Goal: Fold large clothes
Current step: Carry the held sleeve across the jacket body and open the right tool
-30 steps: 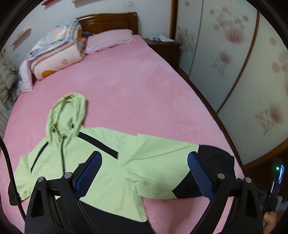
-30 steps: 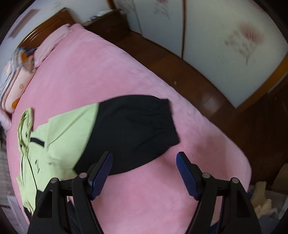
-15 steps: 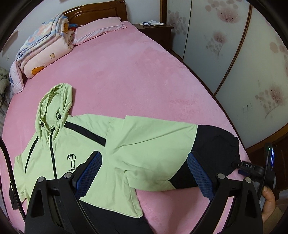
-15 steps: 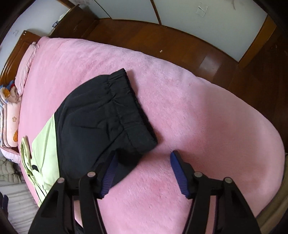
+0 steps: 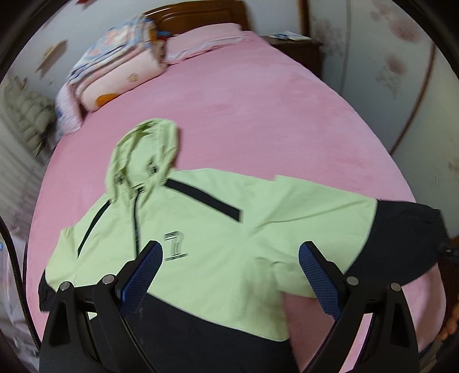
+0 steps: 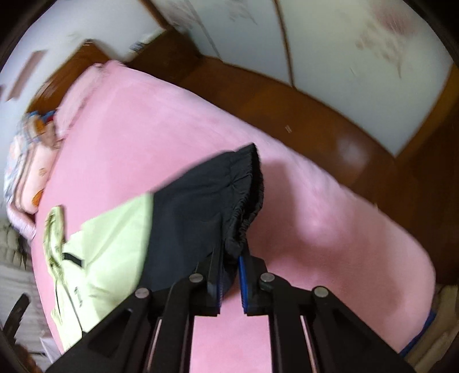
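A light green hooded jacket with black hem and black sleeve ends lies front up on the pink bed. Its hood points toward the headboard. My left gripper is open and empty, hovering over the jacket's lower front. My right gripper is shut on the black cuff of the jacket's right sleeve and lifts it a little off the bed near the bed's right edge. The green body also shows in the right wrist view.
Folded quilts and a pink pillow lie by the wooden headboard. A nightstand stands at the bed's far right. Wooden floor and a white wardrobe run along the right side.
My right gripper has closed on the black sleeve cuff and raised it. My left gripper has moved in over the jacket's front and stays open.
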Motion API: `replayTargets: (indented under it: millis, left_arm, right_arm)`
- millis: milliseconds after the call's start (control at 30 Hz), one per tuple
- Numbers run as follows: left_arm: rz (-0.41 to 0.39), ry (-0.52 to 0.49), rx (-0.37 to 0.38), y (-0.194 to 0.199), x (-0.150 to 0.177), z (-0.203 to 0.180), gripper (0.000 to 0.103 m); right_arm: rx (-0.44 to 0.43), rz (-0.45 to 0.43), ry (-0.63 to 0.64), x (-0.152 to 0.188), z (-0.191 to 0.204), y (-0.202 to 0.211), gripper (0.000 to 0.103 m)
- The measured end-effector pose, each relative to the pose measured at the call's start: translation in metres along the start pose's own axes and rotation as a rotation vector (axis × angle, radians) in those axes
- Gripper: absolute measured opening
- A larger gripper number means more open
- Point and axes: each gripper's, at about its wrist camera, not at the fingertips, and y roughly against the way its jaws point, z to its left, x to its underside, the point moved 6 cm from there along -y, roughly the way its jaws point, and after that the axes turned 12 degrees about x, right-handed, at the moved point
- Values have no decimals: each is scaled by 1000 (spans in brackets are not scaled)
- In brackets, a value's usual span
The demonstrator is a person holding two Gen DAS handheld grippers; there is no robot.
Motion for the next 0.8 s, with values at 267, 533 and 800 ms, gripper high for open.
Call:
replayTargets:
  millis: [267, 533, 800]
  left_arm:
    - [-68, 135, -62, 54, 23, 128, 95]
    - [-64, 391, -126, 78, 85, 294, 95]
    - [46, 555, -33, 24, 173, 372, 95]
  right_arm:
    - [-210, -192, 293, 18, 151, 116, 8]
    - [-376, -283, 854, 183, 384, 184, 19]
    - [-316, -49, 979, 272, 407, 126, 24]
